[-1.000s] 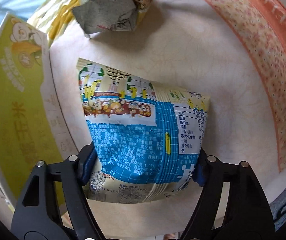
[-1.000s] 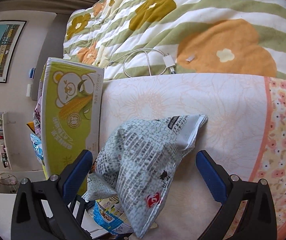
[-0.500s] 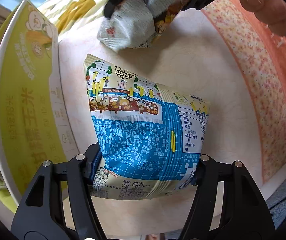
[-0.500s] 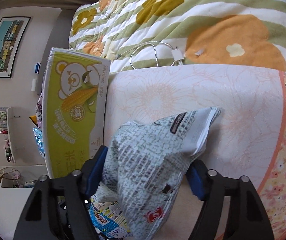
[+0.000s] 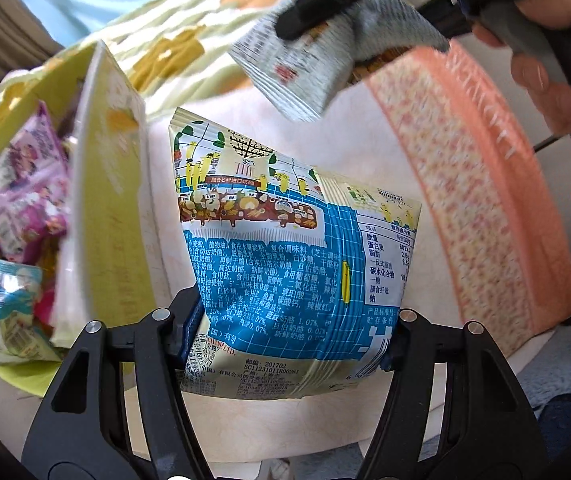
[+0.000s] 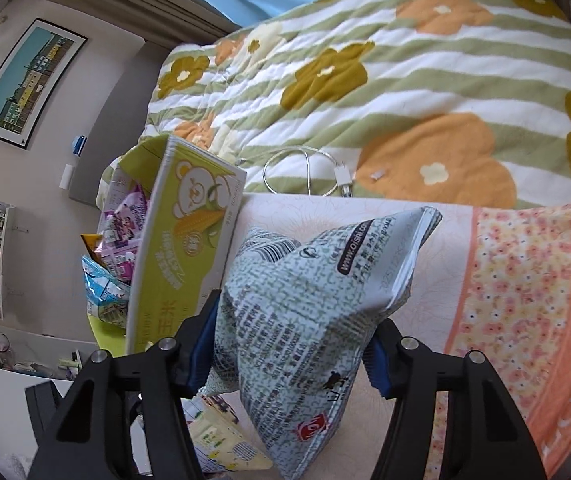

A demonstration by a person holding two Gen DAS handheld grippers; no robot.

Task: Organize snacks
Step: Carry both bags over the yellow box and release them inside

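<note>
A blue and white snack bag (image 5: 285,248) hangs in my left gripper (image 5: 291,332), whose pads press on its lower corners, above the pale mat (image 5: 365,140). My right gripper (image 6: 291,352) has a grey newsprint-patterned snack bag (image 6: 305,300) between its pads; its jaws are closing and squeeze the bag's sides. In the left wrist view that grey bag (image 5: 309,68) hangs high at the top in the right gripper (image 5: 369,16). A yellow-green carton (image 5: 101,200) stands open at the left with several snack packs (image 5: 25,192) inside. In the right wrist view the carton (image 6: 181,248) stands left of the grey bag.
A green-striped flowered quilt (image 6: 365,80) lies beyond the mat, with a white charging cable (image 6: 309,172) on its edge. An orange flowered towel (image 6: 525,300) borders the mat on the right. A person's hand (image 5: 545,60) grips the right tool.
My right gripper went from wide open around the grey bag to pressing on it and raised it. My left gripper rose with the blue bag, and the carton's inside came into view.
</note>
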